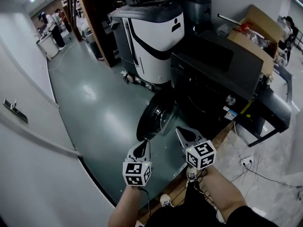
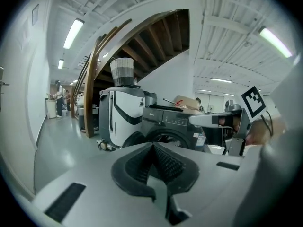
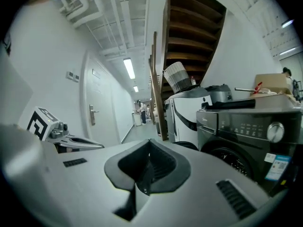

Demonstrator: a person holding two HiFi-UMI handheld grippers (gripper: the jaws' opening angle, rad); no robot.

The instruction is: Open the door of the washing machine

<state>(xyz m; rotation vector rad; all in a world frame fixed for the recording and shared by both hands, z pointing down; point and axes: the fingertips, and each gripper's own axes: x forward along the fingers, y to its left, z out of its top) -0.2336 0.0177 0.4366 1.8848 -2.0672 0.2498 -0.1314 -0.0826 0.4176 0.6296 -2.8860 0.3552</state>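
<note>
A big white and black machine (image 1: 154, 41) is standing on the shiny green floor (image 1: 99, 108). A brown cardboard box (image 1: 255, 30) is sitting at the right. Wooden stairs (image 1: 92, 18) are rising behind. Far down the hall, maybe two people (image 1: 53, 25) are standing.

Nothing legible; the sticker (image 3: 277, 167) on the washing machine (image 3: 236, 124) is too small

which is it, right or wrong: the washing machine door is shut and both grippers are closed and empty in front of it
Wrong: the door of the washing machine is swung open, as the head view shows. The left gripper and right gripper are closed and empty in front of it.
</note>
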